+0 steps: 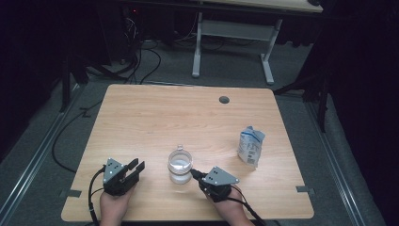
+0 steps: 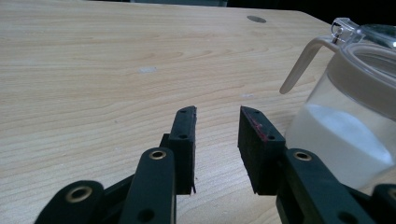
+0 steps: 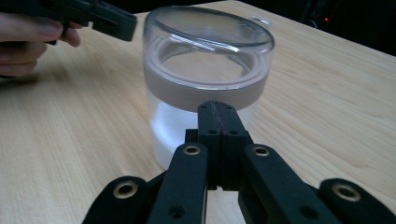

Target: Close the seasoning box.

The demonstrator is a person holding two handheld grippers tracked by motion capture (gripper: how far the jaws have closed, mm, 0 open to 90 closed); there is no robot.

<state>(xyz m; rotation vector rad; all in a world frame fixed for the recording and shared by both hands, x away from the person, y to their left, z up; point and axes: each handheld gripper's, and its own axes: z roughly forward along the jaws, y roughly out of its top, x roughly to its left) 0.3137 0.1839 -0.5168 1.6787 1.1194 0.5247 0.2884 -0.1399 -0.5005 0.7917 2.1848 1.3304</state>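
1. The left claw (image 1: 136, 168) rests on the table (image 1: 155, 117) near its front edge, jaws apart and holding nothing.
2. Just right of it stands a clear lidded jar (image 1: 180, 165) part-filled with white powder.
3. The right claw (image 1: 194, 173) sits with jaws pressed together, tips at the jar's side.
4. Farther right stands a white pouch (image 1: 250, 145).

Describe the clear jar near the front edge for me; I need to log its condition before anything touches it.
The jar is a squat, clear plastic-looking container standing upright on the wooden table between the two tools. It has a clear lid, a frosted band under the rim, a pale curved handle, and white powder or grains filling the bottom part. The left tool is open beside it, apart. The right tool is shut, its tip at the jar's wall; contact cannot be judged.
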